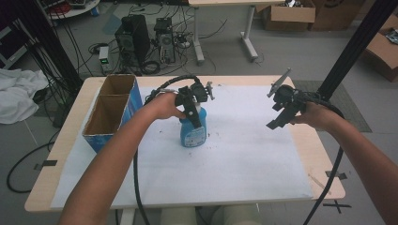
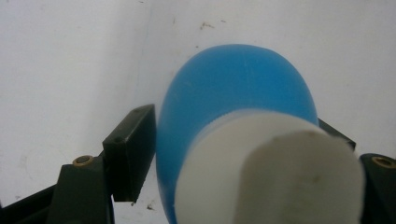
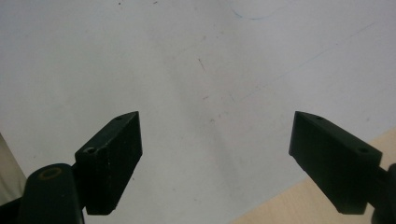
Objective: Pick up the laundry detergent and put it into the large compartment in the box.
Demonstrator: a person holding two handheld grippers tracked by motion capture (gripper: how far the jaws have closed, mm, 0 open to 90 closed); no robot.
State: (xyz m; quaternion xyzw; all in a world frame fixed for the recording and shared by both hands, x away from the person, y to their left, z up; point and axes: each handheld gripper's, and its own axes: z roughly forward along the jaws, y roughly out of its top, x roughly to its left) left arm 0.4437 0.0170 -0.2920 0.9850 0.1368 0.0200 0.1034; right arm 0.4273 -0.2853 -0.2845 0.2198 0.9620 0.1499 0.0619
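A blue bottle (image 1: 192, 132) with a white cap (image 2: 275, 172) stands upright on the white sheet (image 1: 244, 154), just left of centre in the high view. Your left gripper (image 1: 195, 112) comes down over it from above. In the left gripper view the jaws stand on either side of the bottle's shoulder; the left jaw lies against the blue wall, the right one is mostly hidden behind the cap, so you cannot tell for sure that both pads press. The jaws are partly closed, about as wide as the bottle.

Your left hand (image 1: 165, 106) holds the gripper just left of the bottle, its cable (image 1: 137, 178) trailing down toward the lower edge of the frame.

Well apart, at right of centre in the high view, your right gripper (image 1: 281, 115) hangs above the sheet in your right hand (image 1: 315, 115). In the right gripper view its jaws stand wide apart with nothing between them, the sheet and a corner of the tabletop (image 3: 327, 210) beneath.

At the left of the table (image 1: 324, 154), an open blue box (image 1: 112, 112) with two compartments sits near the bottle, not touching it.
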